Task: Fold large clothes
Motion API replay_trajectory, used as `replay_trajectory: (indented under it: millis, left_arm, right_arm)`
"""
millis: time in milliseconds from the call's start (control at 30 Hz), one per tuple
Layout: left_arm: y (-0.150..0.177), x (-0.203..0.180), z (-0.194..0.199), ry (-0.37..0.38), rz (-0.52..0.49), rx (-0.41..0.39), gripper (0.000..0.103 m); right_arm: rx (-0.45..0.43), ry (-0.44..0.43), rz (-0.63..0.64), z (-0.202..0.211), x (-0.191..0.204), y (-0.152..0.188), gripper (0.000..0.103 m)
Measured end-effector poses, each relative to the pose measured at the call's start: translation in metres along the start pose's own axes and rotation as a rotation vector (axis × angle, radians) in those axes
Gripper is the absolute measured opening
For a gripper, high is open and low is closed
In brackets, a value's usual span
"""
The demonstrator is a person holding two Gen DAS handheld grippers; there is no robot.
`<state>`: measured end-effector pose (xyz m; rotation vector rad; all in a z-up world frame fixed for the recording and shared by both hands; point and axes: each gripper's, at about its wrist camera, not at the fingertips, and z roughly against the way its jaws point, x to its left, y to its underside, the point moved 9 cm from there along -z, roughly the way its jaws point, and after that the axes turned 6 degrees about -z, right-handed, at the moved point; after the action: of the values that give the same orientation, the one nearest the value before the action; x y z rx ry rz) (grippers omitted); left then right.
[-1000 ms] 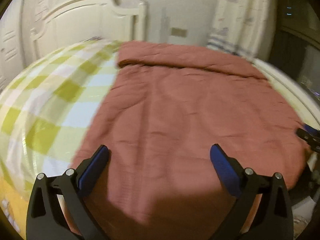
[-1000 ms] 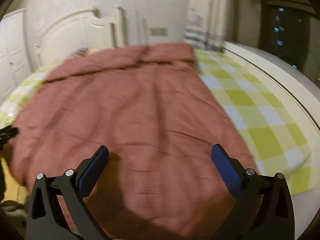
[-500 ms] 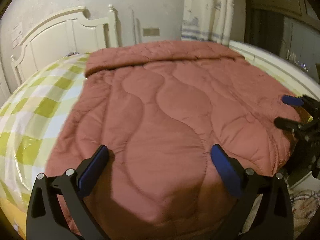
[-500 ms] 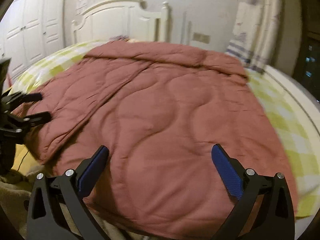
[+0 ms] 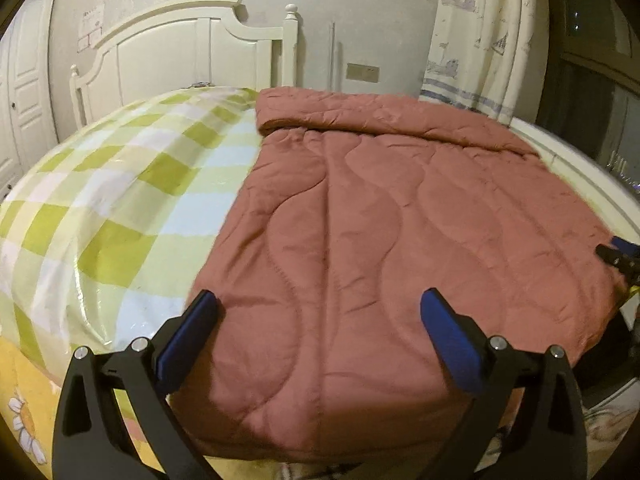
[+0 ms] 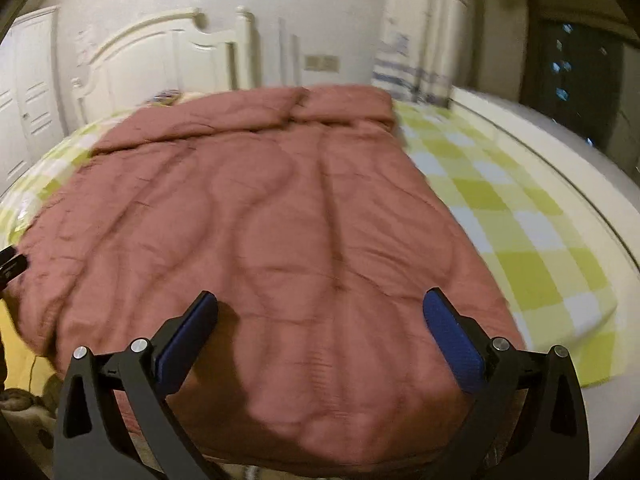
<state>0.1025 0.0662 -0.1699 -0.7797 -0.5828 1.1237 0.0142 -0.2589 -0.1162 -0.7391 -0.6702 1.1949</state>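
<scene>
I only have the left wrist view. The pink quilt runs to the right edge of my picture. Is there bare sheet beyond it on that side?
Observer: Yes. The right wrist view shows the checked sheet lying bare to the right of the quilt.
Operator: And the right gripper? I see only its tip.
Observer: The right gripper is open above the quilt's near edge, gripping nothing.

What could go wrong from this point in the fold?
1. Both grippers, left and right, hover open over the quilt; a shallow pinch on the thick padding may catch only its top layer.
2. The far edge is already turned over; pulling may drag that fold crooked.
3. The near edge overhangs the bed; the quilt could slide off.
</scene>
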Motion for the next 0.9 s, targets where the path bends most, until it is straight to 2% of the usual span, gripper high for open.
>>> replay_trajectory:
  millis: [67,200,267,333,367,400,467,533,600,767,833,900]
  left_arm:
    - [-0.011,-0.012,-0.001,0.033,-0.022,0.010,0.101]
    - [-0.048,-0.043,-0.021,-0.002,-0.128,0.031,0.101]
    - [-0.056,-0.048,-0.034,0.003,-0.112,0.049,0.101]
    - [-0.050,-0.047,-0.061,-0.007,-0.083,0.135,0.101]
    - [-0.041,-0.044,-0.076,-0.013,-0.067,0.196,0.101]
    - [-0.041,-0.042,-0.075,-0.022,-0.071,0.158,0.101]
    - [-0.038,-0.043,-0.069,-0.017,-0.092,0.155,0.101]
    - [-0.035,-0.036,-0.058,-0.004,-0.067,0.163,0.101]
    - [-0.034,-0.021,-0.041,-0.011,-0.018,0.135,0.101]
    - [-0.019,0.038,-0.002,-0.092,0.100,0.043,0.101]
    - [-0.005,0.061,0.006,-0.082,0.151,0.039,0.101]
    - [0.012,0.070,0.008,-0.039,0.177,0.045,0.101]
  right_arm:
    - [-0.021,-0.043,0.052,0.002,0.023,-0.010,0.098]
    - [-0.030,-0.066,0.188,-0.012,0.072,-0.034,0.098]
    - [-0.010,-0.060,0.235,-0.025,0.089,-0.038,0.098]
    - [0.093,-0.039,0.261,-0.055,0.095,-0.027,0.098]
    - [0.110,-0.069,0.232,-0.062,0.094,-0.024,0.098]
    - [0.115,-0.102,0.170,-0.063,0.087,-0.023,0.098]
    - [0.127,-0.122,0.140,-0.061,0.080,-0.021,0.098]
    - [0.117,-0.084,0.156,-0.052,0.070,-0.022,0.098]
    - [0.077,-0.029,0.129,-0.039,0.048,-0.027,0.098]
    - [0.012,0.076,-0.062,-0.009,-0.043,-0.030,0.098]
    - [-0.006,0.063,-0.173,0.002,-0.084,-0.023,0.098]
    - [0.008,0.034,-0.256,0.004,-0.111,-0.010,0.098]
